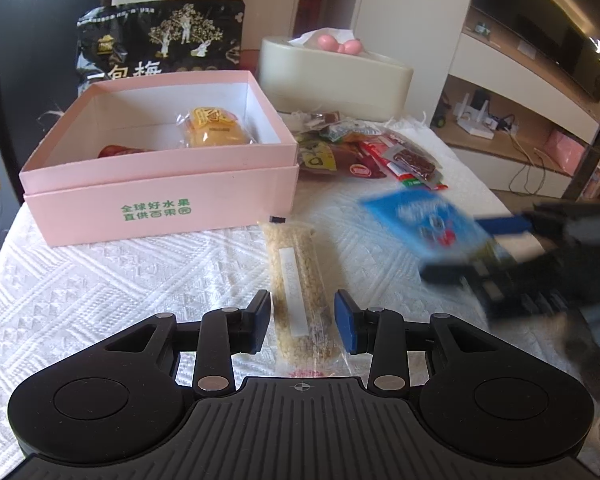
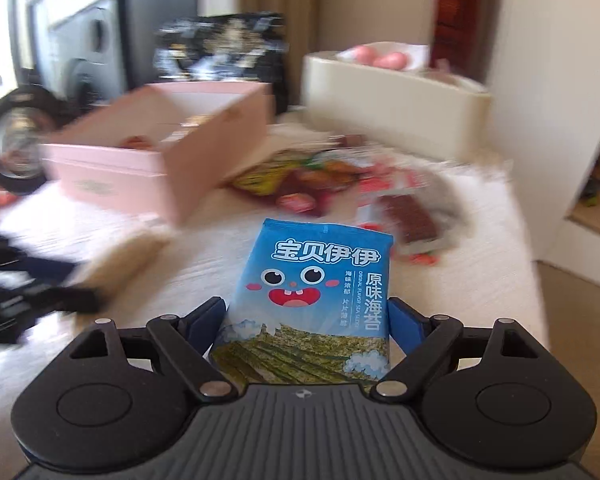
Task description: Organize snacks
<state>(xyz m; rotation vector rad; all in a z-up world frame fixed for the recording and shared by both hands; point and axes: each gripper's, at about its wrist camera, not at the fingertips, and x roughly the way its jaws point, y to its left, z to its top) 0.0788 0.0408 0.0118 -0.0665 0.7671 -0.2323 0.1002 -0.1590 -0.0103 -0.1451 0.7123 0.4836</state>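
Left wrist view: left tool [image 1: 302, 322], half-open, straddles the rice bar [image 1: 300, 300] without touching; its long axis runs near-to-far, toward the pink box [image 1: 160, 196] far left. Right tool [image 2: 306, 320] holds the blue packet [image 2: 312, 300].

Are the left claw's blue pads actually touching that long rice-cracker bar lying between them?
Apart. In the left wrist view the rice bar lies on the white cloth between the left gripper pads, with cloth showing on both sides.
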